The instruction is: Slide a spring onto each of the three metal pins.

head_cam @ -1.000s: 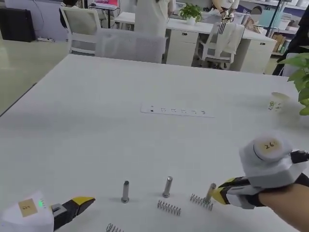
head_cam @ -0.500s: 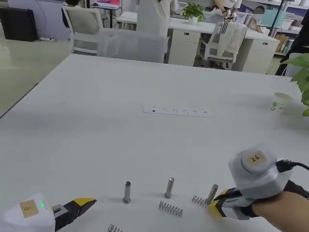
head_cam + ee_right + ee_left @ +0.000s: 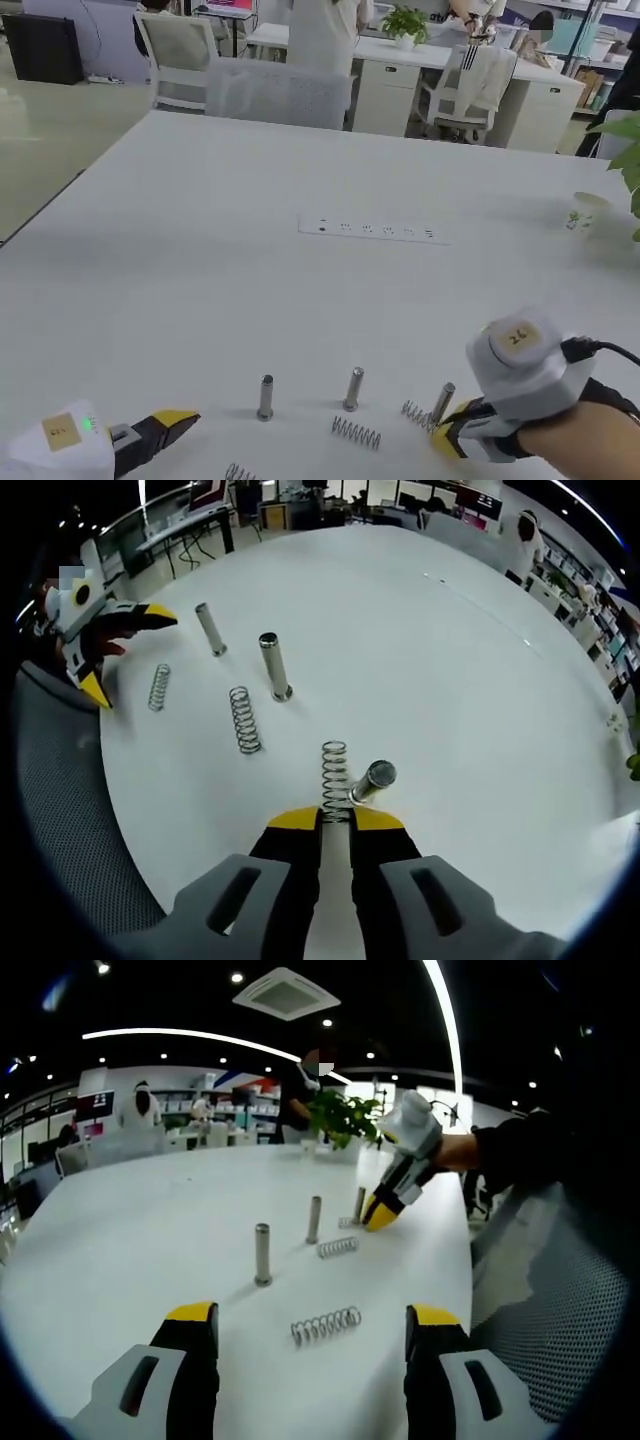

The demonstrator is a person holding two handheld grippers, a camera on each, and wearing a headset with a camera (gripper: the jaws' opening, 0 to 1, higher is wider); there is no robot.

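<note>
At the right end of the row of pins, the right gripper had its jaws drawn narrow about the near end of the gripped spring. That spring lay flat on the white table, pointing away from the jaws, just beside the right pin. The step in hand looked to be the pick-up of this spring, ahead of threading it onto that pin.

To do it well, the grip should probably be light and kept near one end, so the coils are not crushed and the far end is free to open over the pin. The spring would need lifting clear of the table and turning upright, with its bore in line with the pin's top, then lowering straight down. The pin stood on a small flange with nothing seen to hold it — a sideways nudge from a jaw or the spring might tip it. Letting go would be safest once several coils had passed over the head.

Counted, there were three pins, all upright and all bare: the right pin, the middle pin and the left pin. There were three springs, none yet on a pin: the gripped spring, the middle spring and the left spring, both of these lying loose in front of the pins. The left gripper hung low over the table with its jaws wide and nothing between them — the left spring lay just ahead of it.
</note>
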